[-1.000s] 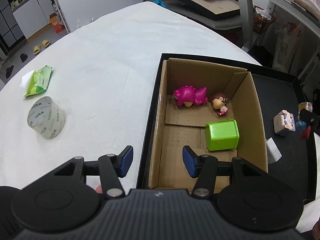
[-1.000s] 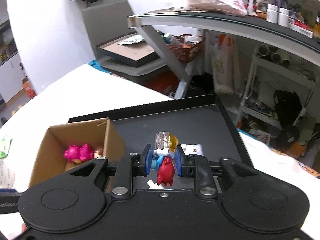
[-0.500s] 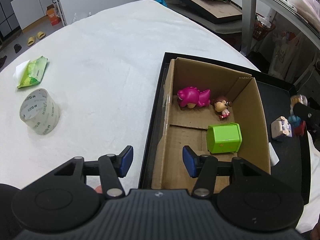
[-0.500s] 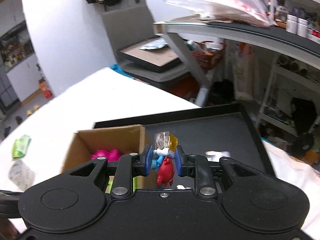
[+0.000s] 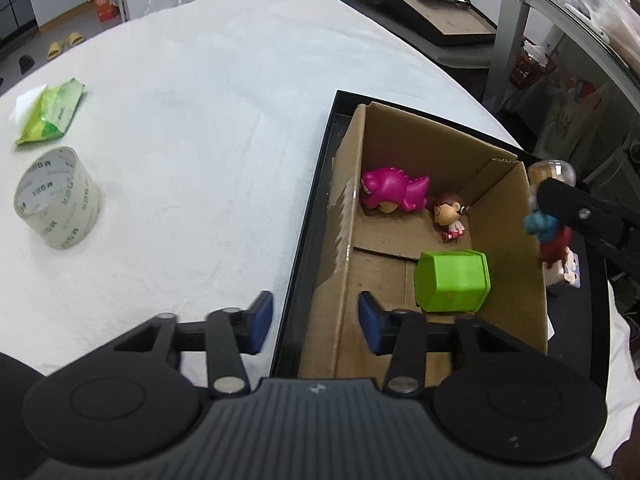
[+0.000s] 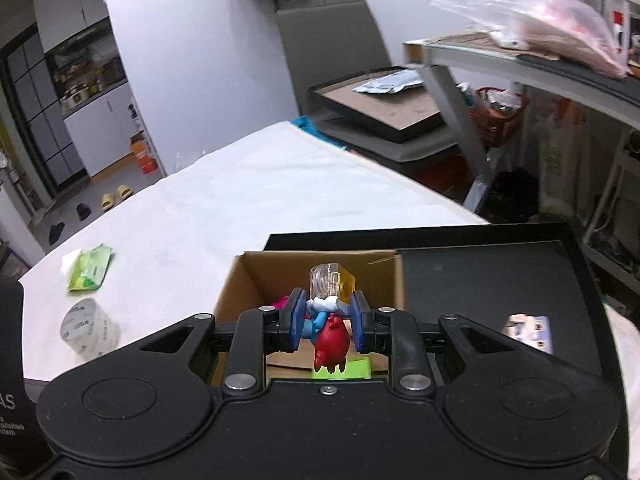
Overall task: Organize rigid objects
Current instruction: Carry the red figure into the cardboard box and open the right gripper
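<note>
On your far left, a roll of tape and a green packet lie on the white worktop. Your left gripper hangs with its jaws wide and empty, straddling the near left wall of the cardboard box. Inside lie a pink toy, a small doll and a green cube. Your right gripper has its jaws clamped on a blue-and-red figurine, apparently above the box's right wall.
</note>
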Motion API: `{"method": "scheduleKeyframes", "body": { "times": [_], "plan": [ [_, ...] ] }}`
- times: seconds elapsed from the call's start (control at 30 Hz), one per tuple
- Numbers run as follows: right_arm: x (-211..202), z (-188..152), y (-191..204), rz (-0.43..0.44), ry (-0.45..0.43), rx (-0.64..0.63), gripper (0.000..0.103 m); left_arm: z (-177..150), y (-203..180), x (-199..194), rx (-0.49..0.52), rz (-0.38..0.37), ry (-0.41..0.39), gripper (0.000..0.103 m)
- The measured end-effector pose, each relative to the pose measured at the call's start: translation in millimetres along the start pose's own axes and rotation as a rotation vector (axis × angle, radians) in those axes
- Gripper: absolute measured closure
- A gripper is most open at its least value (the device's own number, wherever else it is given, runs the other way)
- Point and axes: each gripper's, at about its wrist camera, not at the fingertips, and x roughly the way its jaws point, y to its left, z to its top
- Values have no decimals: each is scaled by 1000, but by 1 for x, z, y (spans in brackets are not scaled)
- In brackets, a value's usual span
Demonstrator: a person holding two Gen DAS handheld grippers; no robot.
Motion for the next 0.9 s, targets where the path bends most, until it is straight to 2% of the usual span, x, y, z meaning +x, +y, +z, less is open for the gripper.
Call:
{"method": "scheduleKeyframes", "body": {
  "times": [0.07, 0.13, 0.57, 0.7, 0.9],
  "plan": [
    [7, 0, 5, 9, 17, 0, 79, 0, 5, 2, -22, -31, 7, 87],
    [15, 0, 11, 14, 32, -7, 79, 0, 6, 3, -26, -56, 9, 92],
    [45, 0, 34, 55, 91, -21, 78, 6, 15, 6, -75, -103, 48, 92],
    [43, 0, 40, 65, 82, -55, 72, 9, 14, 6, -71, -94, 57, 92],
    [35, 1, 32, 50, 82, -15, 70, 9, 10, 2, -63, -76, 57, 92]
  ]
}}
